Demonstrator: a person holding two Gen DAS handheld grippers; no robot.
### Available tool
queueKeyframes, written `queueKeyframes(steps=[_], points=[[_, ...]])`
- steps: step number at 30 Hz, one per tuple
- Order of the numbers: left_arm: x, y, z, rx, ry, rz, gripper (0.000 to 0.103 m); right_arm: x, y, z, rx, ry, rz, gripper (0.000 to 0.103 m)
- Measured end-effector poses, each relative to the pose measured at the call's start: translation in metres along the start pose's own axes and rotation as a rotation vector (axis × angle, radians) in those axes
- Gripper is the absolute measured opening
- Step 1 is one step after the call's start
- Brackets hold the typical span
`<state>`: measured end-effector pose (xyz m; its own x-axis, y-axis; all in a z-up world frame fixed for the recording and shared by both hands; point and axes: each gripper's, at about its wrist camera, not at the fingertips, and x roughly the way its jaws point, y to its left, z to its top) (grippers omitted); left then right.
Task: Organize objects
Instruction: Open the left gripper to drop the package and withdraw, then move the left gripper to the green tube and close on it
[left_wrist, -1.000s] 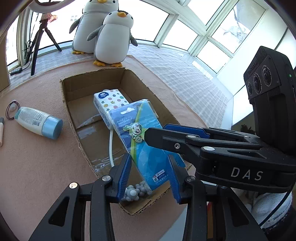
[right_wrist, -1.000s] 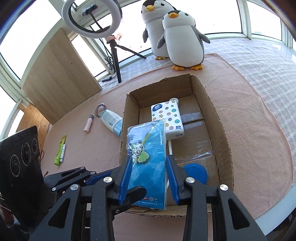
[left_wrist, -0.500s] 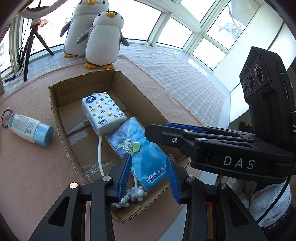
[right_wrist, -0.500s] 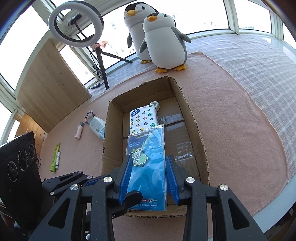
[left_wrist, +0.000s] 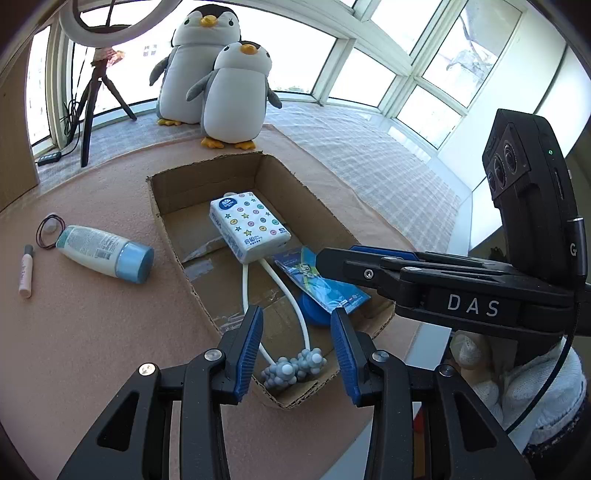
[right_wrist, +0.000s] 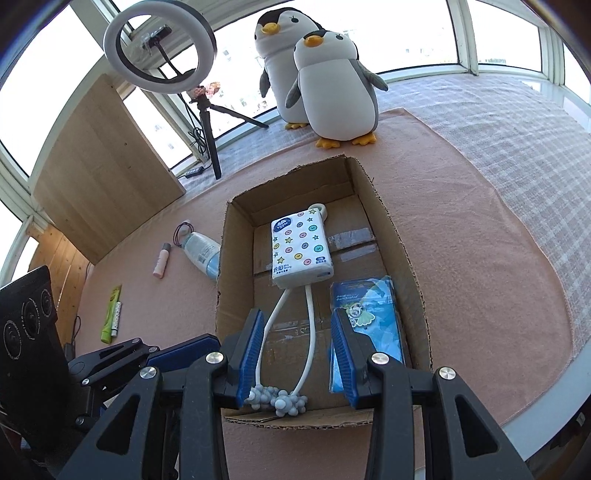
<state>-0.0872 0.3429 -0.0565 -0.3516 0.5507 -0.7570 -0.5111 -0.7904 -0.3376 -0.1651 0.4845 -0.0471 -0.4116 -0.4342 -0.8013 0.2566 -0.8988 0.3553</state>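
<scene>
An open cardboard box (left_wrist: 162, 206) (right_wrist: 406, 258) lies on the pink mat. Inside it are a star-printed tissue pack (left_wrist: 251, 225) (right_wrist: 301, 251), a white cord ending in grey knobby balls (left_wrist: 291, 369) (right_wrist: 277, 400), and a blue packet (left_wrist: 321, 284) (right_wrist: 369, 317) lying flat by the right wall on a blue disc (left_wrist: 314, 314). My left gripper (left_wrist: 297, 347) hangs open over the box's near end with nothing in it. My right gripper (right_wrist: 297, 350) is open too, above the cord, with the packet just right of its right finger.
A lotion bottle (left_wrist: 103, 254), a pink tube (left_wrist: 26, 273) and a hair tie (left_wrist: 48, 230) lie left of the box, and a green tube (right_wrist: 110, 314) lies nearer. Two plush penguins (right_wrist: 332, 85) stand behind it, beside a ring light (right_wrist: 159, 44). The table edge runs close on the right.
The blue packet stood tilted between the fingers in both views; it now lies flat at the box's right side. My left gripper has drawn back and risen a little.
</scene>
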Motion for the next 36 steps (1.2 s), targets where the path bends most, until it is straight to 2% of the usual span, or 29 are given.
queueKeyframes(steps=[9,13,19,36], points=[[-0.037,0.034,-0.018,-0.053,-0.025,0.073,0.043,0.010,0.034,-0.007,-0.035,0.007,0.026,0.045],[-0.053,0.060,-0.031,-0.108,-0.036,0.111,0.058,0.014,0.050,-0.010,-0.046,0.005,0.036,0.051],[-0.079,0.098,-0.049,-0.177,-0.049,0.166,0.058,0.025,0.076,-0.015,-0.068,0.015,0.061,0.055],[-0.148,0.210,-0.114,-0.404,-0.080,0.314,0.058,0.051,0.144,-0.029,-0.159,0.054,0.134,0.055]])
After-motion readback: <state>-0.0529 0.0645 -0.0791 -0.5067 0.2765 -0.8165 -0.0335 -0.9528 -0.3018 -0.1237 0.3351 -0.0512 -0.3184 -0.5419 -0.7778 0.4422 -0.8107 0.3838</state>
